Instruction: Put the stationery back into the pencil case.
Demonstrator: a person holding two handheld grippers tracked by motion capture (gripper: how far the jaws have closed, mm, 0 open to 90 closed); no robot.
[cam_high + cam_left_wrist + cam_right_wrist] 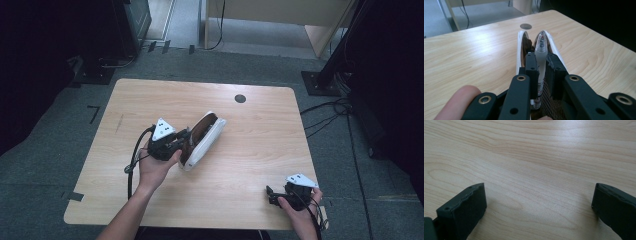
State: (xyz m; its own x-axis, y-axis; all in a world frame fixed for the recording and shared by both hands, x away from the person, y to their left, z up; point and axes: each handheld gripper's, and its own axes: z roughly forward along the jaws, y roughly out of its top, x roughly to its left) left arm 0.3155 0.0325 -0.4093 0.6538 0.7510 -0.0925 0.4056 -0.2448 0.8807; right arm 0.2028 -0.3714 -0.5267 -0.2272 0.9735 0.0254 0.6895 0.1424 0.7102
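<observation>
A white pencil case with a brown lining lies open at the middle of the wooden table. My left gripper is at its near end, shut on a clear-and-white pen. In the left gripper view the pen points forward between the black pads, its tip over the case's open mouth between the white rims. Dark mesh of the case shows beneath the left gripper. My right gripper rests low at the table's front right. The right gripper is open, with bare wood between its jaws.
A round dark grommet hole sits near the table's far edge, also seen as the hole beyond the case. Cables trail from both grippers. Dark stands and loose cables ring the table on the grey floor.
</observation>
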